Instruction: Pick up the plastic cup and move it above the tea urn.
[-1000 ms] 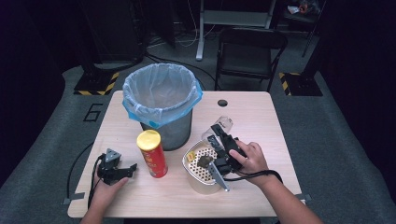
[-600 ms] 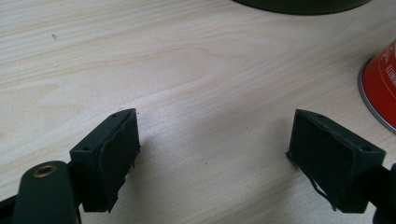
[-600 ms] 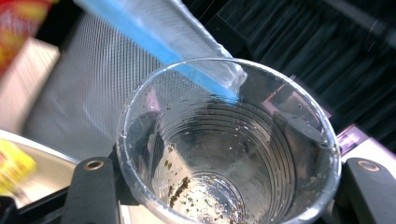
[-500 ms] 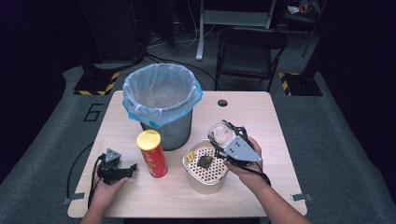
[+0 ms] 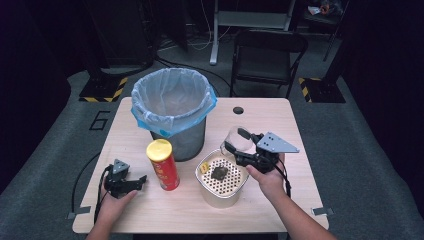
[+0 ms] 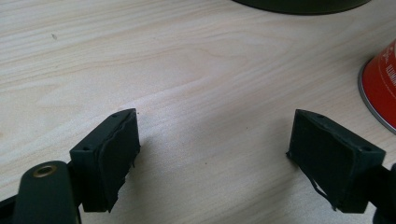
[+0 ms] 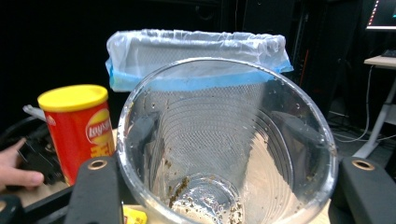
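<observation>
High view: right gripper (image 5: 239, 145) clamps clear cup (image 5: 238, 139) at strainer tub's (image 5: 220, 192) 1 o'clock; left gripper view: left gripper (image 6: 212, 156) wide open, empty; right gripper view: cup (image 7: 227, 144) holds residue; next likely move, tipping into bin (image 7: 196, 53).

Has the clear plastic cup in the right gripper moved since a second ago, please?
Yes. The clear plastic cup, held in the right gripper, has turned from over the strainer tub's far rim toward the trash bin.

Overhead light brightens the table (image 5: 280, 120) while the room behind stays dark. The high view is soft. Shadows are faint.
</observation>
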Tool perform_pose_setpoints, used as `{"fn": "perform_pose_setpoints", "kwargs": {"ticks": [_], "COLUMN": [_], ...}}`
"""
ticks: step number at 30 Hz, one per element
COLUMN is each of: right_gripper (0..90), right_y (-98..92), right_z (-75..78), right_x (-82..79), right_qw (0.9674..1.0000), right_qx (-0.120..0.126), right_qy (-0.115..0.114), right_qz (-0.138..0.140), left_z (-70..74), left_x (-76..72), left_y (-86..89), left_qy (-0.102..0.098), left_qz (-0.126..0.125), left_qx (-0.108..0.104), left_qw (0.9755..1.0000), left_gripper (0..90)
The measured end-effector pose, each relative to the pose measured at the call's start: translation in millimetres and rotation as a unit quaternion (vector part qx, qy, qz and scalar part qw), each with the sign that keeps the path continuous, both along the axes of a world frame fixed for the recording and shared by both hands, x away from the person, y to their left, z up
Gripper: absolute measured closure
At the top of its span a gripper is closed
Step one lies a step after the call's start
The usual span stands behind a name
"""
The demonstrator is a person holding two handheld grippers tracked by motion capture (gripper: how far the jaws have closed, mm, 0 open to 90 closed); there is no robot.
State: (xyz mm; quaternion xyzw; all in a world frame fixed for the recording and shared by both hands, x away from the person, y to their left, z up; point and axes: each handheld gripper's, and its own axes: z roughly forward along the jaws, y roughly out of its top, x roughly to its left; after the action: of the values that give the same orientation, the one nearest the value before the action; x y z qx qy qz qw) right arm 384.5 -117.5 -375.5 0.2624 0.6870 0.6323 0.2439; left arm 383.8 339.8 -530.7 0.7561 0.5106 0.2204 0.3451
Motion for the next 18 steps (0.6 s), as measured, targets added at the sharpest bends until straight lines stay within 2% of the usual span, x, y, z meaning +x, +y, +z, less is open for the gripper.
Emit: {"fn": "perform_pose_setpoints", "kwargs": {"ticks": [4,9,14,18], "right_gripper": [35.5,35.6,35.5,35.5], "right_y": [-1.5,1.4,6.9,11.0], "right_z": [6.3,16.2,33.1,48.0], "right_x": [2.0,2.0,3.0,5.2], "right_qw": [0.9999,0.9998,0.9993,0.999], "right_qx": [0.003,-0.017,-0.034,-0.038], "right_qy": [0.012,-0.002,-0.012,-0.021], "right_qz": [-0.002,-0.005,-0.011,-0.01], "left_z": [0.0,0.3,0.2,0.0], "left_x": [0.1,0.0,-0.2,-0.9], "left_y": [0.1,0.0,-0.5,-1.6], "left_qy": [0.001,0.005,0.001,0.001], "left_qz": [-0.002,-0.007,-0.004,0.0], "left_qx": [-0.001,0.002,0.006,0.003], "left_qw": [1.0,1.0,1.0,1.0], "left_gripper": [15.7,13.9,13.8,13.7]}}
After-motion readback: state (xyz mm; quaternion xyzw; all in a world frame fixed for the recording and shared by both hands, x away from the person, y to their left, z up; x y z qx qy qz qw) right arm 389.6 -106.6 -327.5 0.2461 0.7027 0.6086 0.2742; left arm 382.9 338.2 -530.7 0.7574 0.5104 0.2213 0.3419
